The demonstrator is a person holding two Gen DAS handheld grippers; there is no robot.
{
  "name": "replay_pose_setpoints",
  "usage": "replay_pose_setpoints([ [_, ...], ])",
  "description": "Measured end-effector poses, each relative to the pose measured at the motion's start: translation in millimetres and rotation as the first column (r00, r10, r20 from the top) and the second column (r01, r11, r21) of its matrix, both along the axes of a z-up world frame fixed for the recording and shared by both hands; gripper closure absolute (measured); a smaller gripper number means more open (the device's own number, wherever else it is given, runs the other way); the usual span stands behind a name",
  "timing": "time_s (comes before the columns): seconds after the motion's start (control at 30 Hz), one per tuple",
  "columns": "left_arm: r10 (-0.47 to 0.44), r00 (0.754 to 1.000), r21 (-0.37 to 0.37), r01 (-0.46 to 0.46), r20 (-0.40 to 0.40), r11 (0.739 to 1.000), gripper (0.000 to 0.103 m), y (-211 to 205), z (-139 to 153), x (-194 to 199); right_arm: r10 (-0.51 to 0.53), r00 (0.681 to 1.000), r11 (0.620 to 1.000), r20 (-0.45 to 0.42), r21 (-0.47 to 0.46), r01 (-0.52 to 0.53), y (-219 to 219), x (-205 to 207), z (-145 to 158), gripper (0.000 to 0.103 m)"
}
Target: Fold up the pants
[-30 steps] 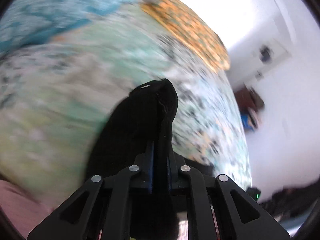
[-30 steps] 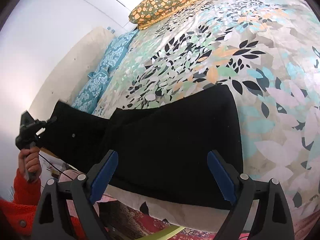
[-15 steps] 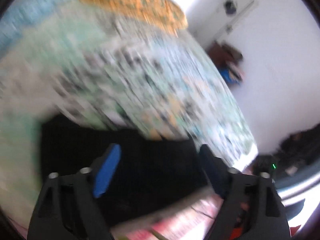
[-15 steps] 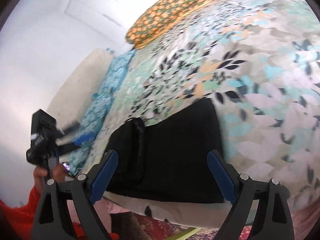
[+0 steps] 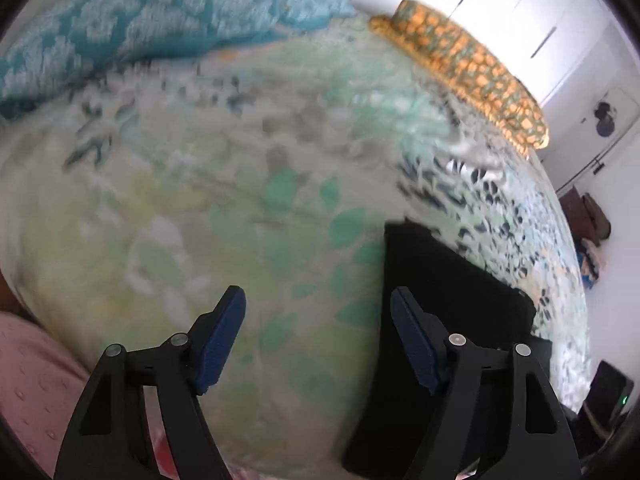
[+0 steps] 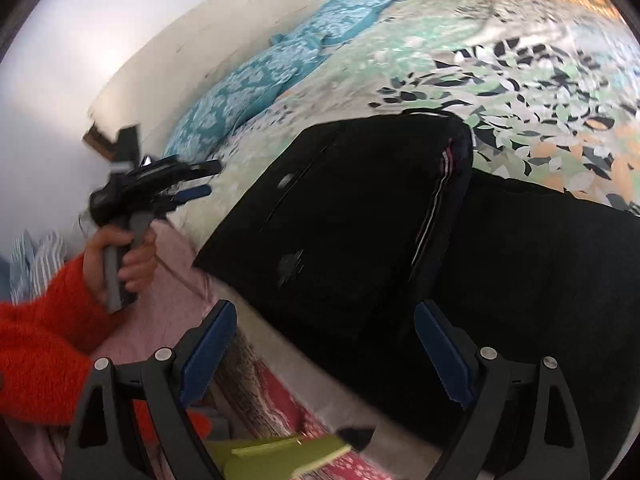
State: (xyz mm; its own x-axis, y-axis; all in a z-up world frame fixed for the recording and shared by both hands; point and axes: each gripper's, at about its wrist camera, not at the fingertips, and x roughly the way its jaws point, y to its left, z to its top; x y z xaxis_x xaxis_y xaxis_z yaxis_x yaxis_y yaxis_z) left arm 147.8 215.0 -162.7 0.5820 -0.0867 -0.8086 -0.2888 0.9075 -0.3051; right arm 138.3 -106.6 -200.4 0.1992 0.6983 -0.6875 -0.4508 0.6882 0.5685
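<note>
right gripper (image 6: 324, 356): hovering with jaws wide, nothing between them
left gripper (image 5: 318, 340): jaws closing on nothing, only floral bedsheet (image 5: 240, 200) between
black fabric pants (image 6: 400, 220): lying folded over at bed's near edge, at 12 o'clock from right gripper
next: probably pinching the waistband end low, both layers

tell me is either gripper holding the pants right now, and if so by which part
Neither holds anything. The left gripper is closing over bare bedspread beside the black pants; the right gripper hangs open above them.
</note>
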Motion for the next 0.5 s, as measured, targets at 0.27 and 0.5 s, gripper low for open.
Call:
replay_pose_setpoints([
  [0.27, -0.065, 0.997, 0.071, 0.067, -0.032, 0.995, 0.025, -18, -4, 10, 0.112, 0.992, 0.993, -0.050, 0.041, -0.110, 16, -1, -7, 0.013],
  [0.5, -0.083, 0.995, 0.101, 0.087, -0.049, 0.991, 0.025, -24, -3, 5, 0.072, 0.972, 0.989, -0.225, 0.142, -0.041, 3, 16, -26, 0.034],
])
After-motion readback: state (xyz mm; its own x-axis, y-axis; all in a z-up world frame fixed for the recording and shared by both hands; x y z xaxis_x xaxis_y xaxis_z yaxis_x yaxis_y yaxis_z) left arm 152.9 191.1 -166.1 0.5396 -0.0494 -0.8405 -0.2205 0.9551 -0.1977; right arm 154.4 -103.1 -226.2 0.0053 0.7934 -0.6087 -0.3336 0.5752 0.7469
